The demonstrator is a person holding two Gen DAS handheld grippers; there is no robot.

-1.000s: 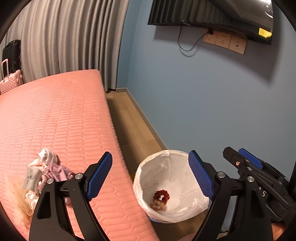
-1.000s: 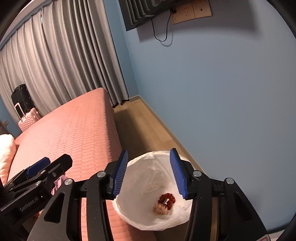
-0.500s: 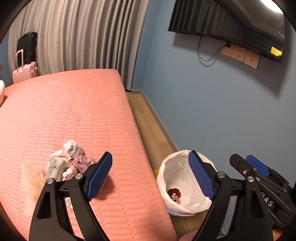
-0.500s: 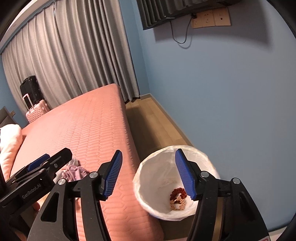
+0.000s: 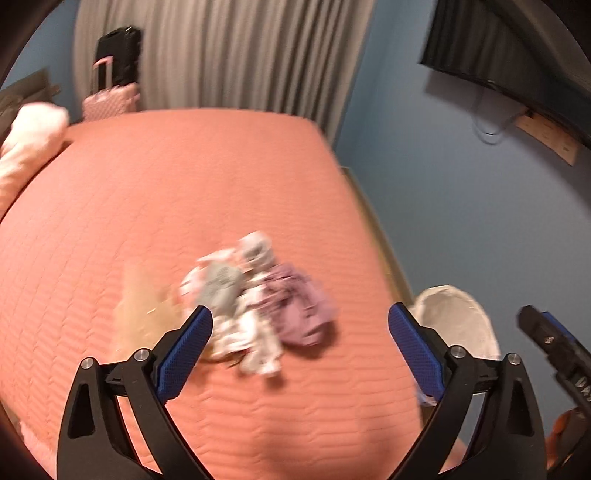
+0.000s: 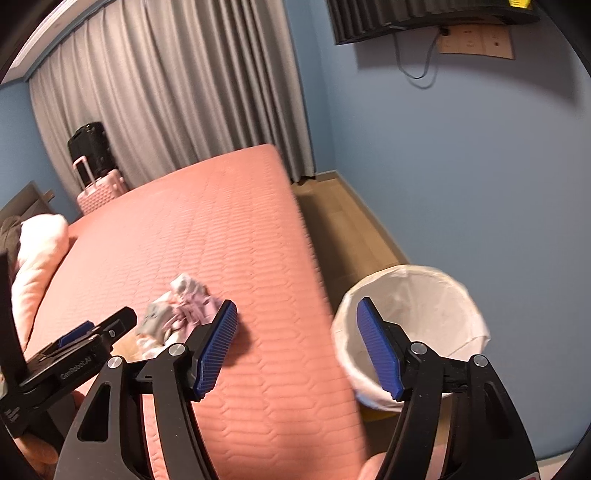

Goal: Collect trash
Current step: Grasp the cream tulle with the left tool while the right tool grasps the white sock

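A blurred pile of crumpled trash, white, grey and mauve pieces with a clear wrapper at its left, lies on the pink bed. My left gripper is open and empty, just short of the pile. The pile also shows in the right wrist view. My right gripper is open and empty, over the bed's edge beside the white-lined trash bin. The bin stands on the floor right of the bed.
A blue wall runs close on the right, with a TV and sockets high up. Grey curtains, a black suitcase and a pink suitcase stand beyond the bed. A pale pillow lies at the left.
Both grippers have swung left, away from the bin and toward the bed. The trash pile now sits between the left fingers' line of sight. Both stay open.
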